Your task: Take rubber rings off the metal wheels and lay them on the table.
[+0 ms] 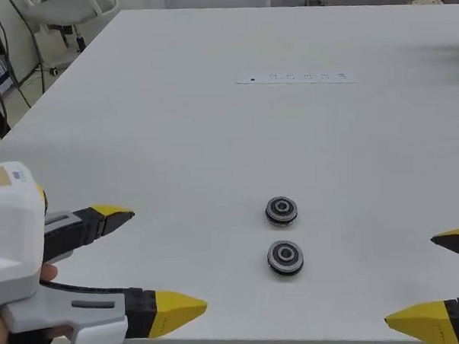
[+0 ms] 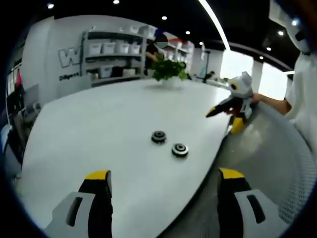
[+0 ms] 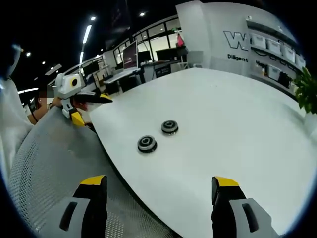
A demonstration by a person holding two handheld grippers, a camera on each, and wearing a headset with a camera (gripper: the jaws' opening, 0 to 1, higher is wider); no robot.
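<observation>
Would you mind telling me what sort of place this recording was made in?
Probably an open-plan office or lab: a large white table, wall shelves of storage bins, and a desk monitor behind.

A white office chair (image 1: 66,11) stands at the far left. A narrow printed strip (image 1: 296,78) lies flat toward the far side. In the left gripper view, shelves (image 2: 116,54) carry white bins behind a leafy potted plant (image 2: 168,69), under a long ceiling light (image 2: 214,22). In the right gripper view, a monitor (image 3: 130,54) stands on a far desk.
</observation>
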